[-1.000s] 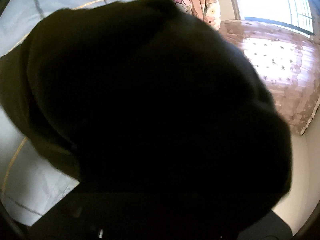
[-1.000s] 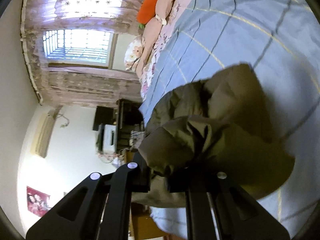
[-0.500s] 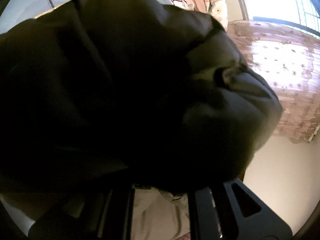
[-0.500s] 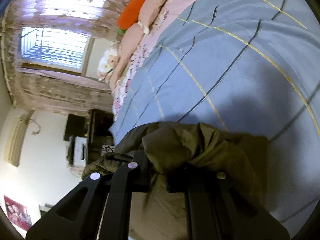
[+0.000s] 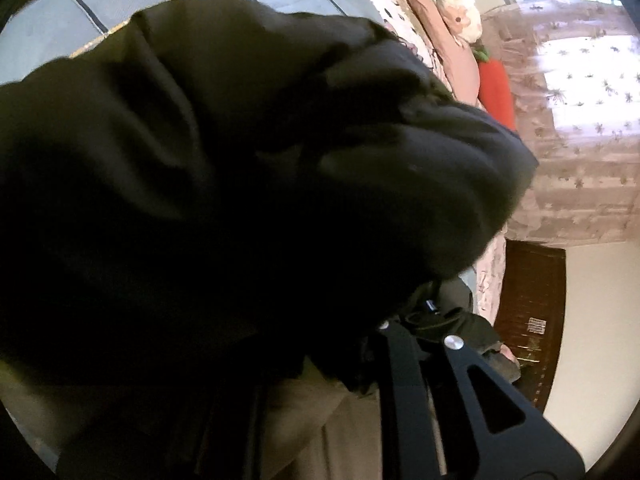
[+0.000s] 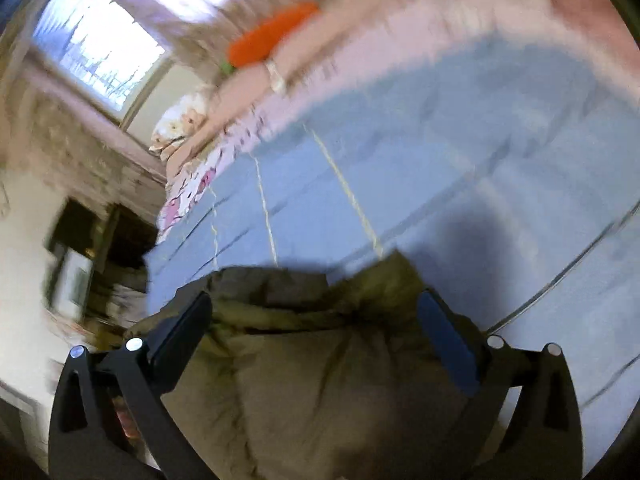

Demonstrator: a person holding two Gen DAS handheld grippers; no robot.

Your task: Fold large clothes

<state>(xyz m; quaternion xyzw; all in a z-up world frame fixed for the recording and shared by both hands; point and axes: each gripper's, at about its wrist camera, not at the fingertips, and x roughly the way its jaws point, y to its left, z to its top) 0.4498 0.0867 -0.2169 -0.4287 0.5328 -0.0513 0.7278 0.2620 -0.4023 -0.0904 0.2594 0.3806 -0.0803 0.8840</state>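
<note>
A large olive-green padded garment [image 6: 320, 360] lies on a blue bedspread [image 6: 440, 168]. In the right wrist view my right gripper [image 6: 316, 320] is open, its two fingers spread wide over the garment's edge; the view is motion-blurred. In the left wrist view the garment [image 5: 240, 184] bunches dark and close over the lens and hides most of my left gripper [image 5: 360, 344]. One black finger [image 5: 404, 380] shows at the lower right with cloth pressed against it. The other finger is hidden.
Pink pillows [image 6: 240, 92] and an orange cushion [image 6: 272, 36] lie along the bed's far side. A window with lace curtains [image 6: 100, 48] is behind them. Dark wooden furniture [image 5: 532, 320] stands beside the bed.
My right gripper has opened and let go of the garment, which now lies on the bed. The right view swung fast. The left gripper has turned with the bunched cloth.
</note>
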